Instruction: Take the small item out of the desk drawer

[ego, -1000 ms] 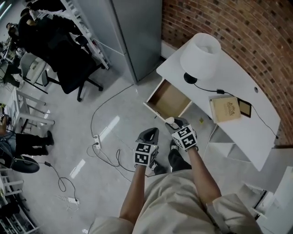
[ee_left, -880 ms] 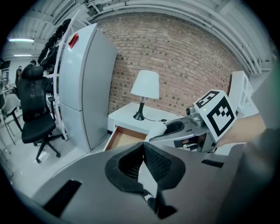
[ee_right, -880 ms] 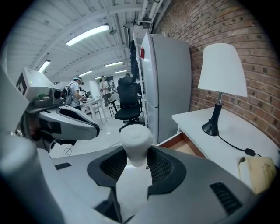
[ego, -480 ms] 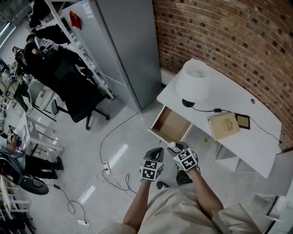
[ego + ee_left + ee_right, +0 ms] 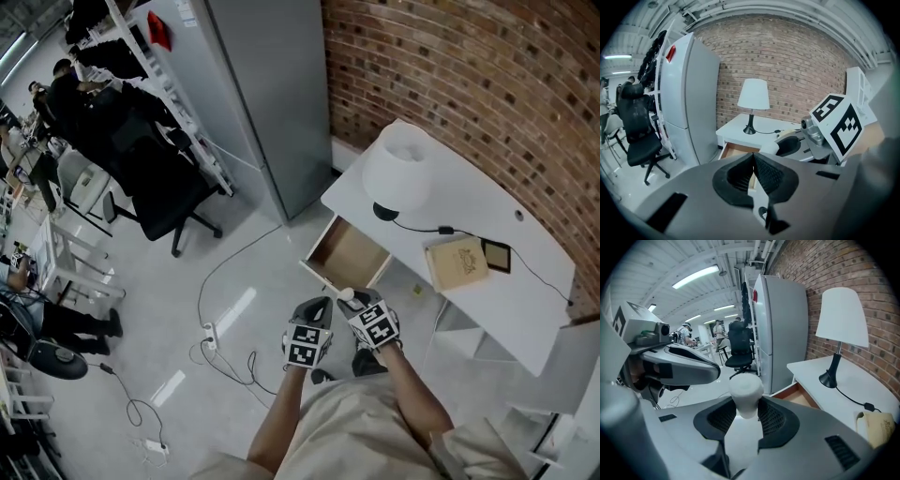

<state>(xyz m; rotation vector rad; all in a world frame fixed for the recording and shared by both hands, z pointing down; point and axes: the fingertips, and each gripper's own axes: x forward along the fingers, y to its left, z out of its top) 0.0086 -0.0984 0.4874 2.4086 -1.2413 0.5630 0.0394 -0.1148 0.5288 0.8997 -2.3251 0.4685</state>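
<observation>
Right gripper view: right claw (image 5: 743, 414) pinching smooth white cylinder (image 5: 746, 391); left claw (image 5: 753, 169) pressed together.

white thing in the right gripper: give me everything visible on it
The small white item is a stubby rounded cylinder, matte, foam-like by its look, plain. It stands upright, its lower part clamped between the right gripper's ribbed black pads, its top poking above them. It is held in the air, outside the open drawer; nothing else touches it.
</observation>
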